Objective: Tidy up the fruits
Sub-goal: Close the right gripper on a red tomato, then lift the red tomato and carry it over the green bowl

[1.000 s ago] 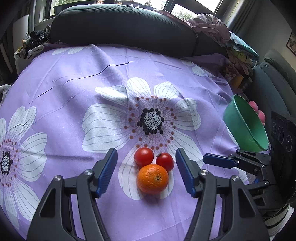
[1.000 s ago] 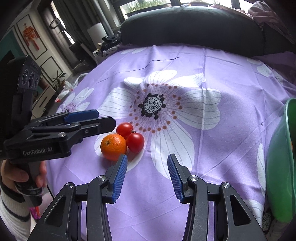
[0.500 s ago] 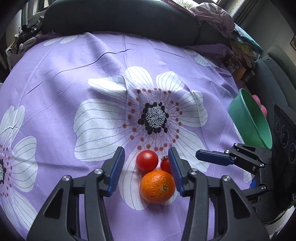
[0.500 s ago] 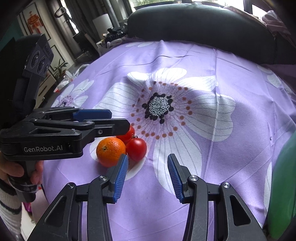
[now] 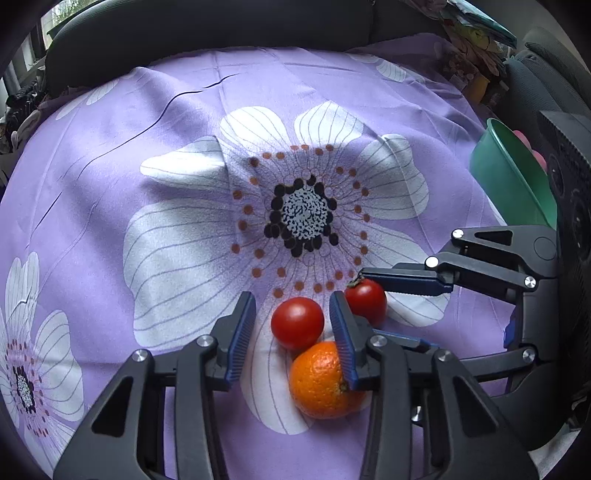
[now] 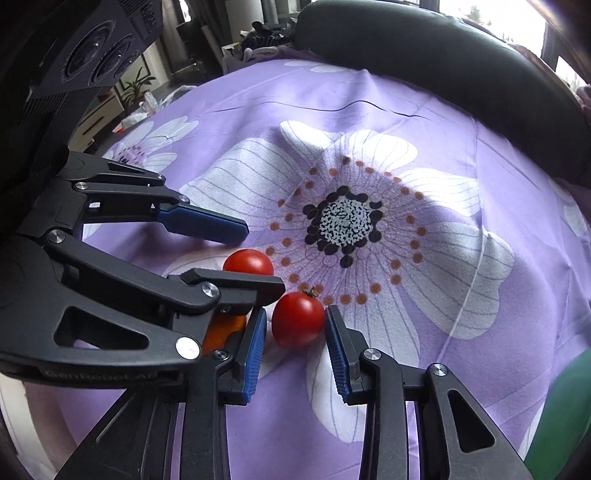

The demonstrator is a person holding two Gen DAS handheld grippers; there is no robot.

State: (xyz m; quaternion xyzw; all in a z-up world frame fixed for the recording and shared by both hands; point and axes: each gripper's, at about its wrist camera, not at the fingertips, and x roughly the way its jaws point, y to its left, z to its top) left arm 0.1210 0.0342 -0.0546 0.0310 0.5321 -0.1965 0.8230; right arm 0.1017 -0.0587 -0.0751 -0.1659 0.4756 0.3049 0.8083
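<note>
Two red tomatoes and an orange (image 5: pixel 321 380) lie together on the purple flowered cloth (image 5: pixel 147 147). My left gripper (image 5: pixel 291 306) straddles the smooth tomato (image 5: pixel 297 323); its jaws are closing, with a gap still showing on the left side. My right gripper (image 6: pixel 295 311) brackets the stemmed tomato (image 6: pixel 298 319); its jaws are closing too, the right pad at the skin and a sliver of gap on the left. In the right wrist view the orange (image 6: pixel 221 328) is mostly hidden behind the left gripper's fingers (image 6: pixel 236 284). The stemmed tomato (image 5: pixel 365 301) sits just right of the left gripper.
A green bowl (image 5: pixel 509 184) stands tilted at the cloth's right edge with something pink in it, and its rim (image 6: pixel 561 406) shows in the right wrist view. A dark cushion (image 5: pixel 221 22) borders the far side. The two grippers crowd each other over the fruit.
Both grippers came down and forward onto the fruit pile and narrowed their jaws. The left now has the smooth tomato between its fingers, the right the stemmed one.
</note>
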